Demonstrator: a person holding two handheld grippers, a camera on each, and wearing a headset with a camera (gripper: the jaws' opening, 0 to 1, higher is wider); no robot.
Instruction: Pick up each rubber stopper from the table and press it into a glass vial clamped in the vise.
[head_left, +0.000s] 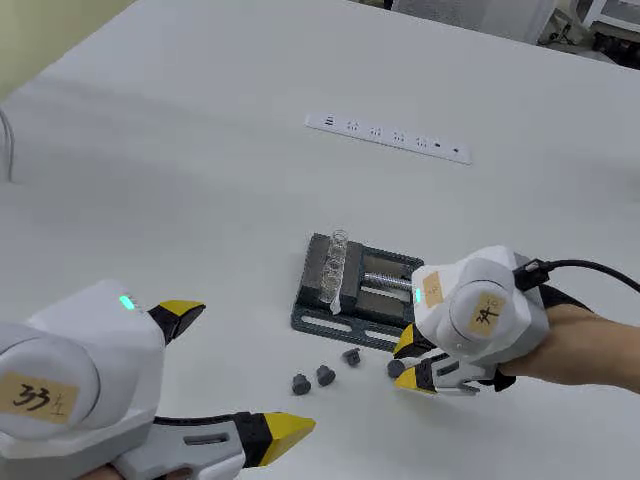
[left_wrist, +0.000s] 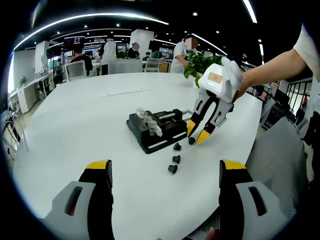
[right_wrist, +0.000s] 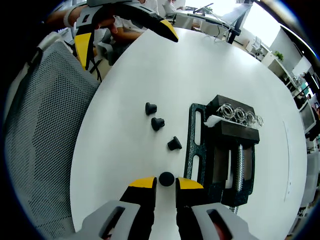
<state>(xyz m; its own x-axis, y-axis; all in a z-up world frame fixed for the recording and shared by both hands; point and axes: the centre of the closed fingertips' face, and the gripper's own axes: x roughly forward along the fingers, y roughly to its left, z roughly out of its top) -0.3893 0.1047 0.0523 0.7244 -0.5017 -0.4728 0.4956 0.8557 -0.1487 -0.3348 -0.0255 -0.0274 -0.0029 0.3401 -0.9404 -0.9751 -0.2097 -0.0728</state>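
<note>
**Head view:** We look down on a white table (head_left: 180, 180). The right gripper (head_left: 403, 363) reaches down at right. Its yellow tips sit either side of 1 dark rubber stopper (head_left: 396, 368), just in front of the black vise (head_left: 345, 322). 3 other stoppers (head_left: 326, 376) lie in a loose line to its left. A row of glass vials (head_left: 335, 262) stands upright in the vise. The left gripper (head_left: 245, 370) waits low at left, jaws spread wide and holding nothing, well apart from the work. A power strip (head_left: 388, 137) lies beyond.

**Left gripper view:** Between the left gripper's (left_wrist: 165, 164) wide-spread jaws, we see the right gripper (left_wrist: 197, 137) tipped down over that stopper (left_wrist: 191, 141), with the vise (left_wrist: 150, 145) just beside it. Behind is an open office with people.

**Right gripper view:** The right gripper (right_wrist: 166, 183) has its jaws nearly together. The stopper (right_wrist: 166, 178) shows round at their tips, seemingly standing on end. We cannot tell whether they pinch it yet. The vise (right_wrist: 195, 150) lies to the right, and the vial (right_wrist: 240, 114) row runs along its jaw. A mesh chair (right_wrist: 45, 125) sits left.
</note>
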